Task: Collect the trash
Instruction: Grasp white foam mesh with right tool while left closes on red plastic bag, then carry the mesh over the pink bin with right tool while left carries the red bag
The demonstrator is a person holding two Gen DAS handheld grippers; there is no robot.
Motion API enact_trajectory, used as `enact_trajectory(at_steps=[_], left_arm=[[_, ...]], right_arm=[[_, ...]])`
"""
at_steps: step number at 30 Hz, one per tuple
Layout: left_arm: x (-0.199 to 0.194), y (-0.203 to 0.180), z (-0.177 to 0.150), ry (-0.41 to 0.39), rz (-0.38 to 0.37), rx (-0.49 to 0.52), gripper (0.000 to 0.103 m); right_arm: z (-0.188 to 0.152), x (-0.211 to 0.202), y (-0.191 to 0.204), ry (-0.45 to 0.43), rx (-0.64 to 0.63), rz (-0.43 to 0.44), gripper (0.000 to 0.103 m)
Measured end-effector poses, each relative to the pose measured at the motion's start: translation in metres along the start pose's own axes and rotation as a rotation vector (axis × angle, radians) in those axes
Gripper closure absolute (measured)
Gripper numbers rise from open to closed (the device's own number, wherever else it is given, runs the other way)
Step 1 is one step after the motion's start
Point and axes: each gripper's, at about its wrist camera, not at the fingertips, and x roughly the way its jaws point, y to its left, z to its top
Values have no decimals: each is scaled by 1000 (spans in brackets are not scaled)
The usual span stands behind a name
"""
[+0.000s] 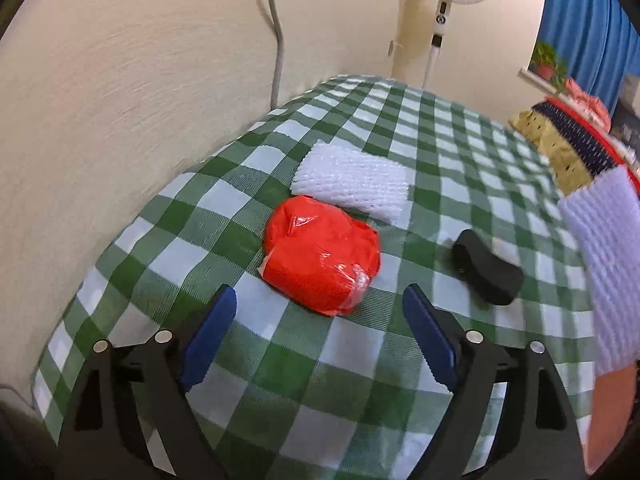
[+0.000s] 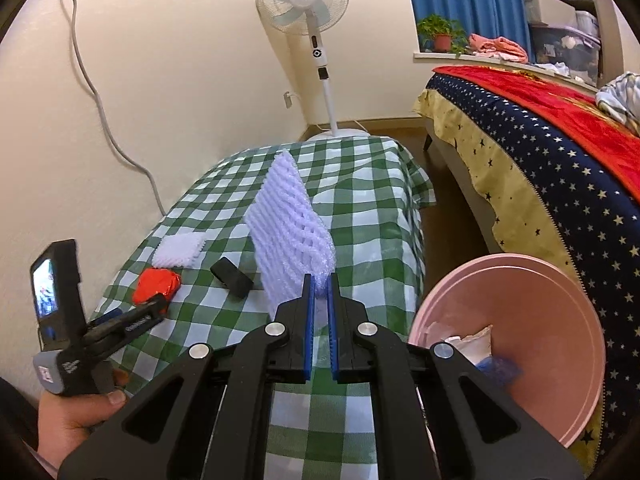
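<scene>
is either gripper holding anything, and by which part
The right gripper pinches the white foam net sleeve by its near bottom edge; the left gripper holds nothing.

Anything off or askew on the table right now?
Nothing spilled or damaged. The right gripper holds a white foam net on edge above the checked tablecloth; another foam net, a red wrapper and a black object lie flat.

Glossy red plastic wrapper (image 1: 322,254); white foam netting (image 2: 290,226); checked cloth (image 1: 280,380).
</scene>
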Motion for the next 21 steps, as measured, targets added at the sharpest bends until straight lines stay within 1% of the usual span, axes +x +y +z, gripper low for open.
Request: enact_trajectory(at_steps=[2,5,11,12,14,15,21], left_arm=[[7,-4,3,11,28,22,20],[17,-9,8,26,51,50,19],[28,-15,12,41,58,68,20],[28,-16,10,41,60,68,21],[29,-16,11,46,58,65,32],[29,-15,10,50,52,64,40],[21,-18,9,44,10,69,44]], right_arm=[[1,6,1,4,-9,5,97],[3,14,-2,11,-4,7,97],[5,24,-5,22,-3,6,97],[4,24,-5,22,-3,4,97],[4,24,-6,23,-2,2,97],[4,23,-6,22,-3,1,97],[6,10,-3,6,-19,-8,97]])
